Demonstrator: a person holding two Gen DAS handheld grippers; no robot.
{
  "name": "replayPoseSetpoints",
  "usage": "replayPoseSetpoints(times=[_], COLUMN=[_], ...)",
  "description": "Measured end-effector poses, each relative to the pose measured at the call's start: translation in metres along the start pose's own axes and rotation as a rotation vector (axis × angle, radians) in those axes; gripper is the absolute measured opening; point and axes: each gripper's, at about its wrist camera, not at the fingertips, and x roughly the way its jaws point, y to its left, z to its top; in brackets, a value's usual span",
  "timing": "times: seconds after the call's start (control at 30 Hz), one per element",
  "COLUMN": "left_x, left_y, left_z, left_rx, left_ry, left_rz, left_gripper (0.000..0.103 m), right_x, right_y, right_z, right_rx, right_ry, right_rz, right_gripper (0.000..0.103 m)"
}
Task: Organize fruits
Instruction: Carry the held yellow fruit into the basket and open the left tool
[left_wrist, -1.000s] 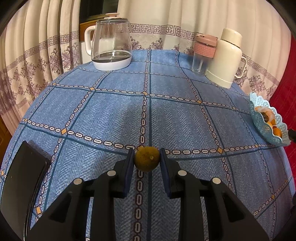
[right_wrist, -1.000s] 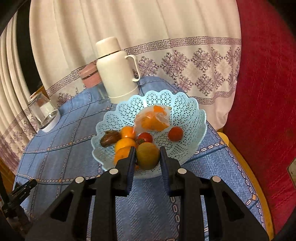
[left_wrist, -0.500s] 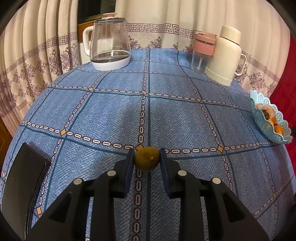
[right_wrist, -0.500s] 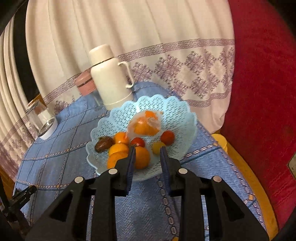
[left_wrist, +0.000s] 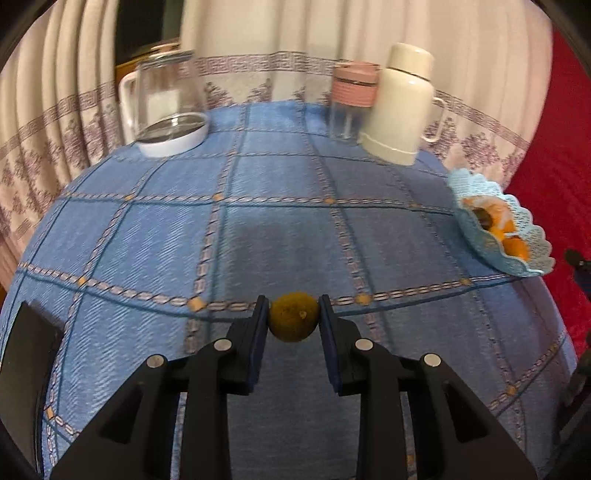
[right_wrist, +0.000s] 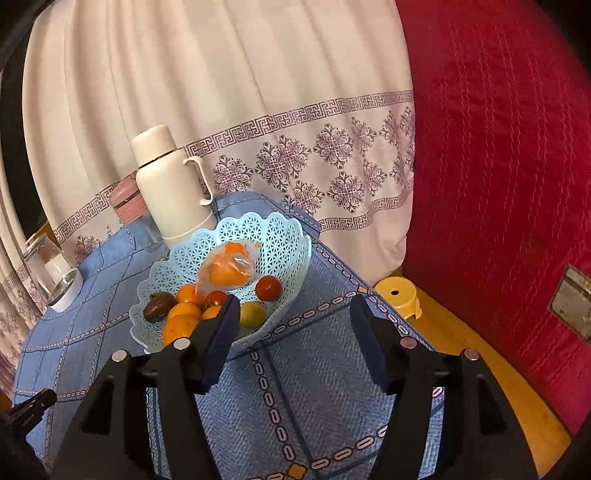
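Note:
My left gripper (left_wrist: 293, 314) is shut on a small brownish-green round fruit (left_wrist: 293, 322), held just above the blue checked tablecloth (left_wrist: 258, 229). The light blue lattice basket (left_wrist: 532, 258) sits at the table's right edge, apart from it. In the right wrist view the basket (right_wrist: 258, 221) holds oranges (right_wrist: 183, 325), a red tomato (right_wrist: 269, 288), a dark brown fruit (right_wrist: 159, 311), a bag of orange pieces (right_wrist: 229, 267) and a yellow-green fruit (right_wrist: 253, 314). My right gripper (right_wrist: 295, 308) hovers in front of the basket; its jaws are opening with nothing between them.
A cream thermos (left_wrist: 399, 107), a pink-lidded glass (left_wrist: 352, 99) and a glass kettle (left_wrist: 166, 107) stand at the table's far edge before the curtain. A black object (left_wrist: 26, 365) lies at the near left. A yellow stool (right_wrist: 397, 295) and red fabric (right_wrist: 498, 184) lie beyond the table's right edge.
My right gripper let the yellow-green fruit go into the basket, then drew back and spread its jaws. My left gripper swung to the right with its fruit still clamped.

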Motion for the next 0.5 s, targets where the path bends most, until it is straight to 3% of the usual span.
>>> replayPoseSetpoints(times=[0.3, 0.5], left_x=[0.000, -0.004], left_y=[-0.039, -0.080], left_z=[0.017, 0.030], left_rx=[0.038, 0.115], left_ry=[0.001, -0.015], left_rz=[-0.091, -0.144], left_gripper=[0.028, 0.028], right_x=[0.003, 0.005], right_y=[-0.002, -0.005], right_z=[-0.004, -0.003], right_rx=[0.025, 0.047], right_ry=[0.008, 0.009], right_rz=[0.024, 0.033], right_gripper=[0.074, 0.075])
